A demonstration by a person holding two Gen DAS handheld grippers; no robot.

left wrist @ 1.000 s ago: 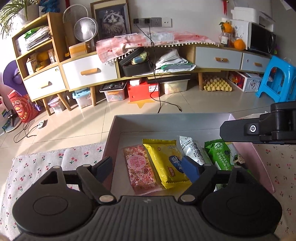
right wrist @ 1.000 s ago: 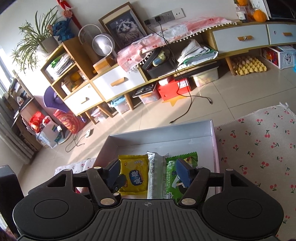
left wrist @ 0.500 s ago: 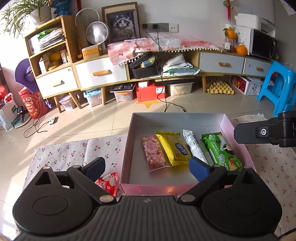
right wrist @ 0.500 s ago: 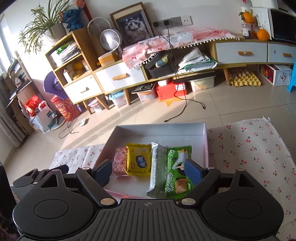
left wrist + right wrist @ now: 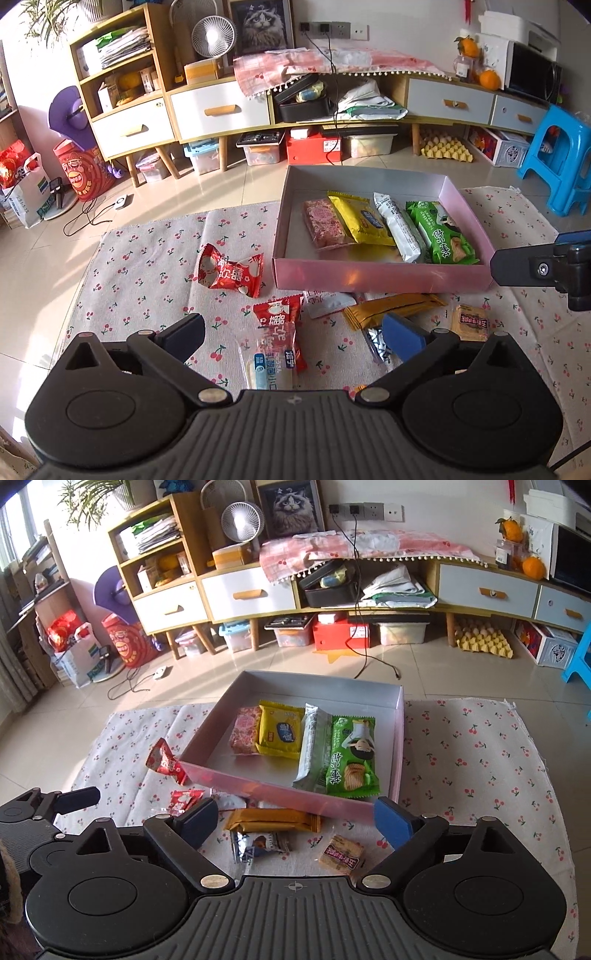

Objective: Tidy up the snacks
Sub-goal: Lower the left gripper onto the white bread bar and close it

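Snacks are being kept in a pink box (image 5: 376, 275) on a cherry-print cloth (image 5: 147, 258), and more are lying loose in front of it. Inside the box, four packets are being shown side by side: a pink snack (image 5: 325, 223), a yellow snack (image 5: 360, 219), a white snack (image 5: 397, 227) and a green snack (image 5: 441, 232). Near the box's left corner a red candy bag (image 5: 231, 271) is lying on the cloth. Just in front of the box an orange bar (image 5: 271, 819), a small dark packet (image 5: 258, 843) and a brown biscuit (image 5: 341, 854) are lying. The left gripper (image 5: 291, 332) is being held wide apart over a red-and-clear packet (image 5: 277, 347), with nothing gripped. The right gripper (image 5: 295, 821) is also being held wide apart and gripping nothing.
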